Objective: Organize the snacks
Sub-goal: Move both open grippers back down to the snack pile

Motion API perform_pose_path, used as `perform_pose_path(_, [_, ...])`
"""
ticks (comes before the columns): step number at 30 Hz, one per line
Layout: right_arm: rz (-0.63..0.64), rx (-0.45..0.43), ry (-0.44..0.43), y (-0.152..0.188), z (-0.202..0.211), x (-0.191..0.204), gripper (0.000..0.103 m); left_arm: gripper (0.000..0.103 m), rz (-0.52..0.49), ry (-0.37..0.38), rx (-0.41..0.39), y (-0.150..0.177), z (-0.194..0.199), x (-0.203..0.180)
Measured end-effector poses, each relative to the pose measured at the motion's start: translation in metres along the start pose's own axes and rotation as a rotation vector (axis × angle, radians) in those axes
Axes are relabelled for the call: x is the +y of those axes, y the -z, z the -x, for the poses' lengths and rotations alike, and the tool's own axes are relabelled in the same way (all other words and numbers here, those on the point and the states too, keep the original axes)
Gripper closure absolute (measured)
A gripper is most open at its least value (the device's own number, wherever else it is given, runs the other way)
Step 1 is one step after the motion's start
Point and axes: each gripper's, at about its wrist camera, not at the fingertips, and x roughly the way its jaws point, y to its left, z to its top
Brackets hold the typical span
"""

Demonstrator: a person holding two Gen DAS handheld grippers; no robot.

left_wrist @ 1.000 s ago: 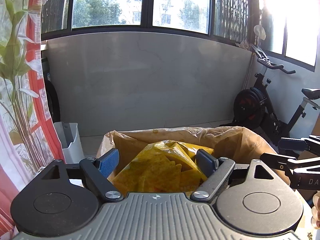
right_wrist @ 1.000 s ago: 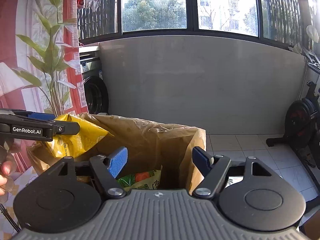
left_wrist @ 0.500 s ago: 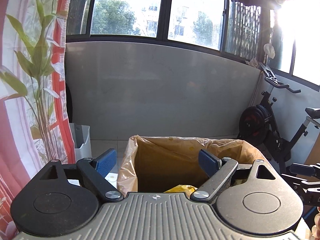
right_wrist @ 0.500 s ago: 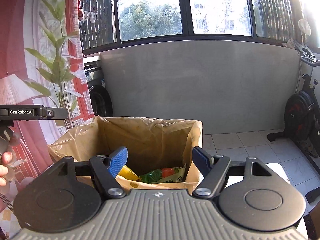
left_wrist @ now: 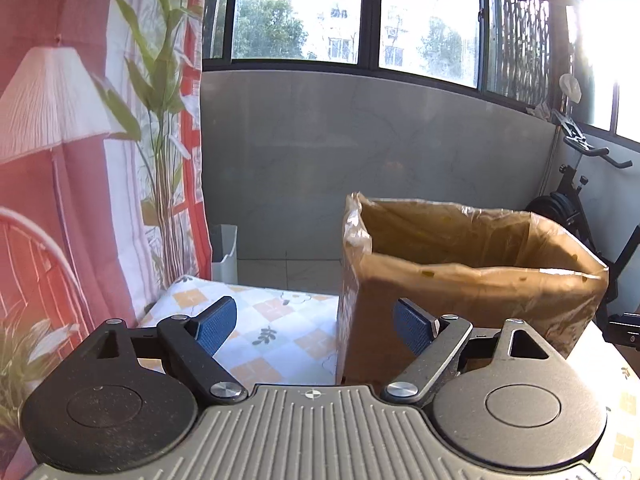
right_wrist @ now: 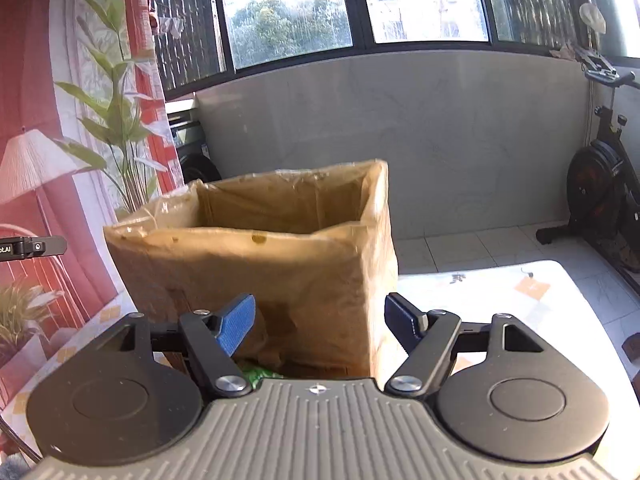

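A brown cardboard box (left_wrist: 460, 280) lined with clear plastic stands on the checked tablecloth (left_wrist: 276, 320). Its near wall hides what lies inside. My left gripper (left_wrist: 316, 320) hangs in front of the box's left corner; its jaws are closing with nothing between them. My right gripper (right_wrist: 320, 318) stands open and empty, close to the near wall of the box (right_wrist: 260, 264). A bit of a green snack packet (right_wrist: 252, 372) shows under its left finger at the foot of the box. The left gripper's tip (right_wrist: 32, 246) shows at the left edge of the right wrist view.
An exercise bike (right_wrist: 600, 188) stands on the tiled floor to the right. A red and white curtain with a plant print (left_wrist: 100, 160) hangs on the left, with a white bin (left_wrist: 224, 252) beside it. Tablecloth (right_wrist: 500, 292) lies bare right of the box.
The yellow bag that was between my left fingers dropped into the box. Both grippers drew back and sank, the left one sliding left, so the box's inside is now hidden.
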Motion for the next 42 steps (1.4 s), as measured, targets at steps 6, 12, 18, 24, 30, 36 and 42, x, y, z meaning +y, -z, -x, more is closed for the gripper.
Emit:
perform_pose_path(6, [0.018, 0.074, -0.007, 0.029, -0.008, 0.007, 0.029, 0.018, 0.097, 0.016, 0.065, 0.034, -0.004, 0.007])
perform_pose_path(12, [0.047, 0.114, -0.052, 0.042, -0.009, 0.015, 0.029, 0.018, 0.078, 0.008, 0.091, 0.053, -0.003, 0.008])
perform_pose_path(18, [0.13, 0.132, -0.059, 0.048, -0.013, 0.028, 0.015, 0.009, 0.169, 0.037, 0.061, 0.052, 0.005, 0.023])
perform_pose_path(24, [0.144, 0.139, -0.075, 0.053, -0.016, 0.033, 0.015, 0.007, 0.214, 0.035, 0.043, 0.052, 0.009, 0.032])
perform_pose_path(30, [0.136, 0.092, -0.071, 0.059, -0.005, 0.026, 0.015, 0.008, 0.217, 0.002, 0.082, 0.063, 0.006, 0.035])
perform_pose_path(36, [0.121, 0.106, -0.061, 0.076, 0.008, 0.015, 0.015, 0.01, 0.208, 0.028, 0.12, 0.077, 0.001, 0.031])
perform_pose_path(42, [0.101, 0.167, -0.041, 0.101, 0.011, 0.009, 0.015, 0.012, 0.199, 0.032, 0.169, 0.1, -0.001, 0.025])
